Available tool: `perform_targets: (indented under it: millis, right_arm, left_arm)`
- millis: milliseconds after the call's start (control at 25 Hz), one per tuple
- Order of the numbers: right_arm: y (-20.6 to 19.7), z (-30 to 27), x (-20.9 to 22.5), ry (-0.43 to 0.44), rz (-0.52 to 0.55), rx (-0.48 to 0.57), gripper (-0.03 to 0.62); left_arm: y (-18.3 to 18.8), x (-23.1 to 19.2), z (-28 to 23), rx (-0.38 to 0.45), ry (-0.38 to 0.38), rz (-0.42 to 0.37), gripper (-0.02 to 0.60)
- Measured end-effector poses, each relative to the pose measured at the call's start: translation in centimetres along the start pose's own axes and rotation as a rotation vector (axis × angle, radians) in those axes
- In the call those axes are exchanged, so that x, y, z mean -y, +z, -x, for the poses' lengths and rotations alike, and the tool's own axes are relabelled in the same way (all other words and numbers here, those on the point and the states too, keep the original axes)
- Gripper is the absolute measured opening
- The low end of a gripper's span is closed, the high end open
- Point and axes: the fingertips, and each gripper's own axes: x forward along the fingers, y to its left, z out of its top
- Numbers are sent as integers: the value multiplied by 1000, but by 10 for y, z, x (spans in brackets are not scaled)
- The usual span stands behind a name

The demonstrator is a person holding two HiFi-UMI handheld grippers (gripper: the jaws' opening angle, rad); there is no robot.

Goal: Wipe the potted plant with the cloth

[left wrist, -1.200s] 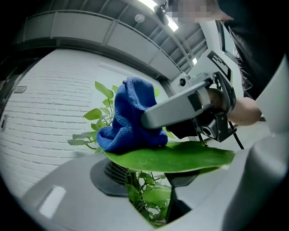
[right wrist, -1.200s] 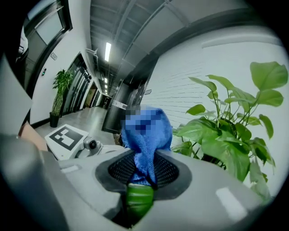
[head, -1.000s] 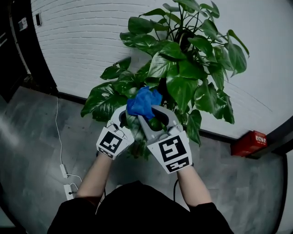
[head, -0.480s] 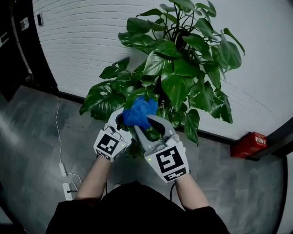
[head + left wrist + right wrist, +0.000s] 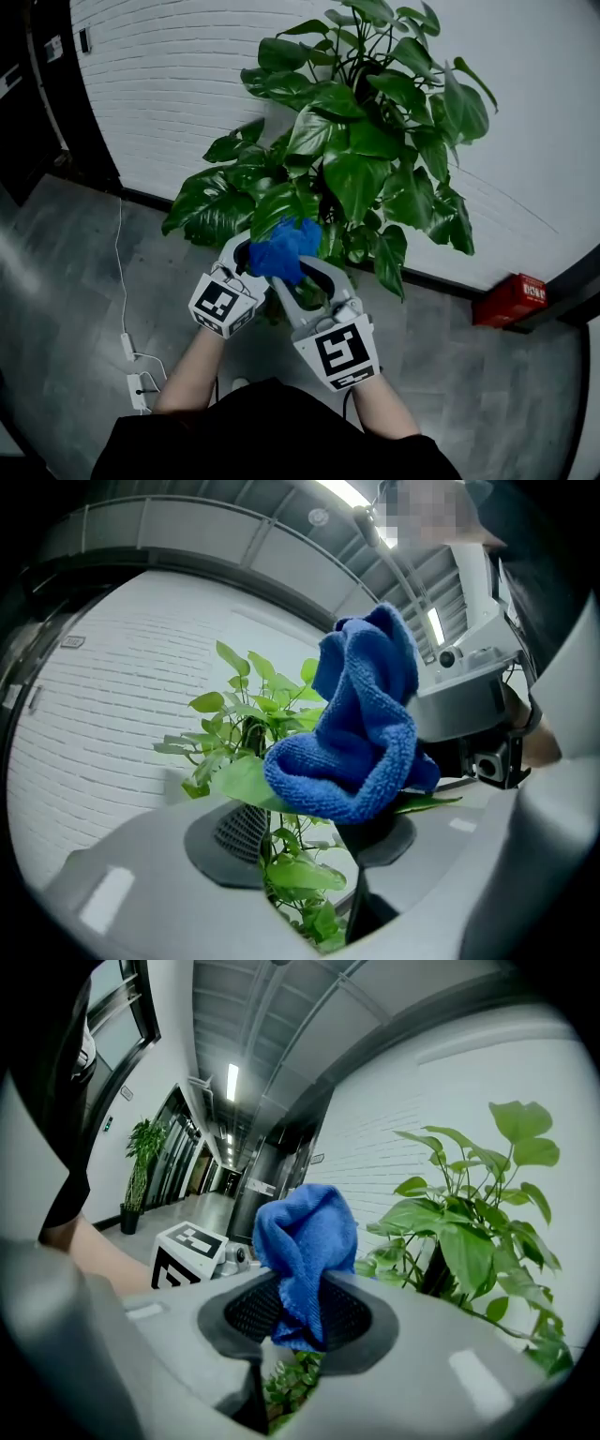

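While the person's bare forearms hold both tools up at the foliage, the scene reads as follows, left to right.

Far left: a thin white cable [image 5: 120,272] trails down the white-painted brick wall [image 5: 159,84] onto the grey, mottled floor [image 5: 66,281].

The left gripper [image 5: 242,251], smooth grey plastic with a black-and-white marker cube, points up into the lower leaves. In its own view the two dark ribbed pads stand apart with nothing clamped; small leaves show through the gap between them. One pale green, flat, pointed leaf [image 5: 239,782] lies across just above the jaw tips.

The cloth [image 5: 281,251], bright blue with a fuzzy looped pile like microfibre, is bunched into a soft lump and rests on the upper face of that leaf, between the two grippers.

The right gripper [image 5: 298,267] sits just beside the left one, with the same grey shell and cube. Its view shows the meshed pads closed together on a fold of the cloth, the rest of the fabric puffing out above the tips.

The potted plant [image 5: 361,141] rises above and to the right: broad, glossy, heart-shaped leaves, some marbled pale, on thin stems round a dark central pole. Its pot is hidden.

Far right, a red box [image 5: 511,295] sits low against the wall.
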Motion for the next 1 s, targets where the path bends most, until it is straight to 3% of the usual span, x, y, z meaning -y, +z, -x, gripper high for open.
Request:
perform_targets:
  millis: [520,760,1000]
  right_arm:
    - [-16,29,1,11,-75,19,109]
    - [-13,47,-12,70,-52,47,109]
    - [5,50,-44,178,-118,113,109]
  left_arm:
    - [-10,12,5,-52,30,-18,225]
    - [-17,24,19,-76,75,-7,225]
    - [-26,20,51,-110,127,-18,225]
